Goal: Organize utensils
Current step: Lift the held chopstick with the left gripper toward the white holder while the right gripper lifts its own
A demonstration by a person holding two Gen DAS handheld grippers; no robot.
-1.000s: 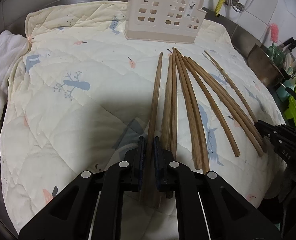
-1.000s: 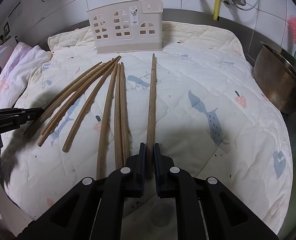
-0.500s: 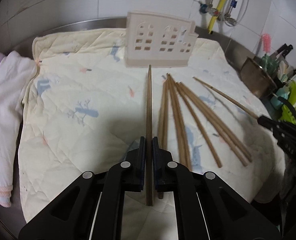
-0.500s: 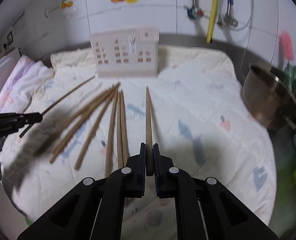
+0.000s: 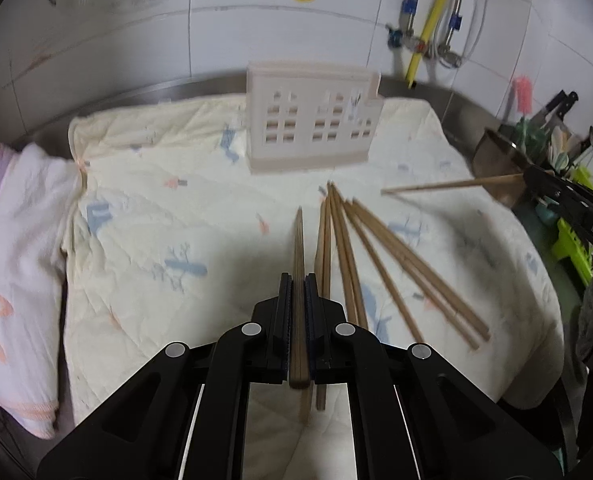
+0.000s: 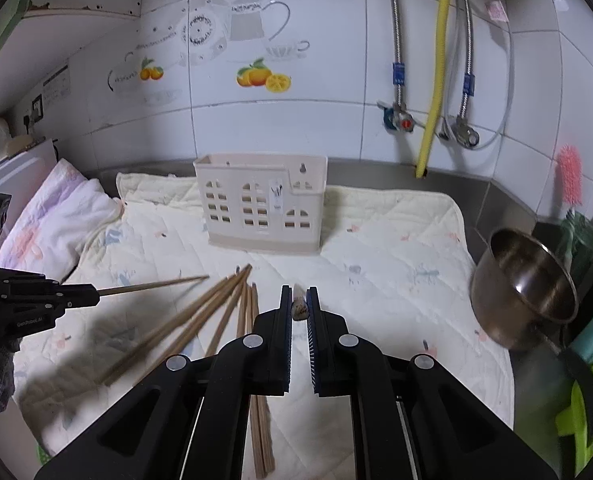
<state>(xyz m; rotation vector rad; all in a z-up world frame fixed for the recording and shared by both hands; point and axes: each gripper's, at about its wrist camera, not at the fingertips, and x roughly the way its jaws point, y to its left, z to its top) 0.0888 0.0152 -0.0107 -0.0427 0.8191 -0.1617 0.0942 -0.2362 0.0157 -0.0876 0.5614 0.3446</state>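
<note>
Each gripper holds one wooden chopstick above a quilted mat. My left gripper [image 5: 299, 280] is shut on a chopstick [image 5: 297, 248] that points toward the beige utensil holder [image 5: 310, 122]. My right gripper [image 6: 299, 300] is shut on a chopstick [image 6: 299, 308], seen end-on between the fingers. In the left wrist view the right gripper [image 5: 534, 178] holds its chopstick [image 5: 448, 185] level at the right. In the right wrist view the left gripper [image 6: 92, 294] holds its chopstick [image 6: 152, 284] at the left. Several chopsticks [image 5: 376, 252] lie fanned on the mat, also in the right wrist view [image 6: 216, 312]. The holder [image 6: 260, 204] stands upright at the back.
The cream quilted mat [image 6: 396, 264] covers a steel counter. A folded white and pink cloth [image 5: 12, 240] lies at the left. A steel pot [image 6: 524, 284] and green rack [image 6: 588, 392] stand at the right. Tiled wall with hoses [image 6: 436, 80] is behind.
Both grippers have lifted their chopsticks off the mat and risen. The views now tilt up toward the wall and the holder looks farther below.
</note>
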